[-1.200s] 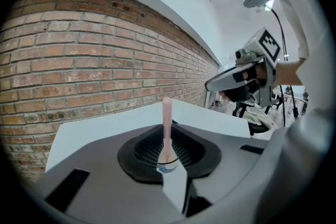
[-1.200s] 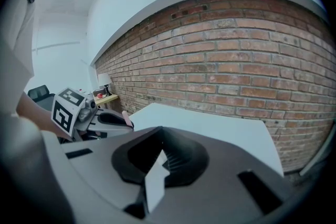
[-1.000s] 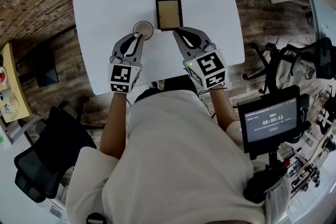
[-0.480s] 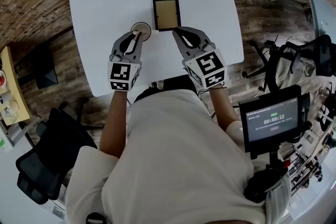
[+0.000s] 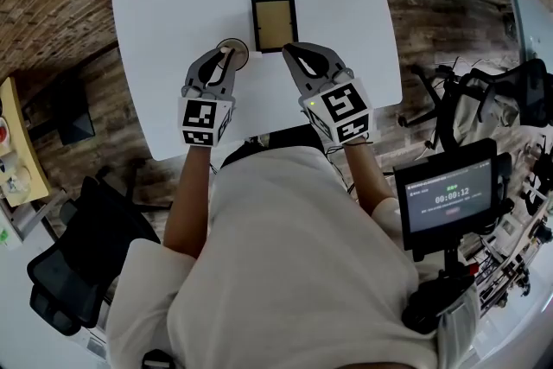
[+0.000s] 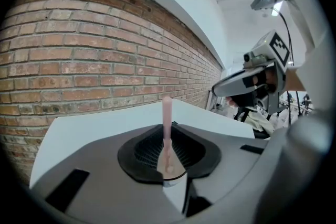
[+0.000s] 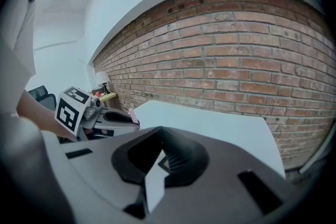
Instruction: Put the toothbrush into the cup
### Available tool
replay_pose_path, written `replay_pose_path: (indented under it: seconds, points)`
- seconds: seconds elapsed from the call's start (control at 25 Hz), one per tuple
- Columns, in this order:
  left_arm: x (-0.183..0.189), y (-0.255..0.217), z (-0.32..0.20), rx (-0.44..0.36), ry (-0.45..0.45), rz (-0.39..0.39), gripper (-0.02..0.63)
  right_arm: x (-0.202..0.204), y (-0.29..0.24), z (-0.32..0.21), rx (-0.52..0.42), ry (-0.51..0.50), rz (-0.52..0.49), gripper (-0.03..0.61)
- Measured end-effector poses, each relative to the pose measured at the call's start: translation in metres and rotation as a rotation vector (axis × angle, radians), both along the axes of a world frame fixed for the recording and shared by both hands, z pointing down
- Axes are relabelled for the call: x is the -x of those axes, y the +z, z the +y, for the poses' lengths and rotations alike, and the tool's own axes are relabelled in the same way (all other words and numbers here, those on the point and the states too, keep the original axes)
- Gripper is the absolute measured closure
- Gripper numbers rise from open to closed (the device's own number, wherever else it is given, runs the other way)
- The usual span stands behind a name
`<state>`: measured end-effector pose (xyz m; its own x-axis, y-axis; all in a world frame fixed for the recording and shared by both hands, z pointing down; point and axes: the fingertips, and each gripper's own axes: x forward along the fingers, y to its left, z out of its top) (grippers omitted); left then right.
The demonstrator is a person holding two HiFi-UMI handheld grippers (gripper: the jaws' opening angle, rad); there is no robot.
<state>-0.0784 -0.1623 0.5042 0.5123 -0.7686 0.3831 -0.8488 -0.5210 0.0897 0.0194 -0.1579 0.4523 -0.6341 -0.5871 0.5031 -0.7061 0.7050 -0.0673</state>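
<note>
Bright, even, diffuse light, no hard shadows. Head view nearly clips the white rectangular tabletop [image 5: 164, 22]. Both gripper views: heavy fisheye bend, black vignette corners. Close in, the pale pink plastic toothbrush handle [image 6: 167, 118] is soft; the red brick wall [image 6: 79, 60] is sharp.

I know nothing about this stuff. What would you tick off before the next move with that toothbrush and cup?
1. Toothbrush gripped: ok. The pink toothbrush stands upright, clamped in the left tongs.
2. Cup ready: ok. The cup sits mouth up on the white table.
3. Brush lined up over the cup's mouth: cannot tell. In the head view the left tongs' tips overlap the rim, but their height is unclear.
4. Right tongs out of the way: ok. The right tongs are shut and empty, near the picture frame, apart from the cup.
</note>
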Motion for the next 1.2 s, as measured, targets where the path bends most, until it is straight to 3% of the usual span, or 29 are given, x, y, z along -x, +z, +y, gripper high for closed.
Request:
replay_pose_path:
  seconds: [0.56,1.2]
  points:
    - [-0.007,-0.002,0.012,-0.026,0.012,-0.014,0.561,-0.007,0.003,0.005,-0.002,0.000,-0.006,0.575]
    - [0.001,0.007,0.014,0.010,-0.005,-0.007,0.561,-0.001,0.003,0.002,0.000,-0.009,-0.004,0.575]
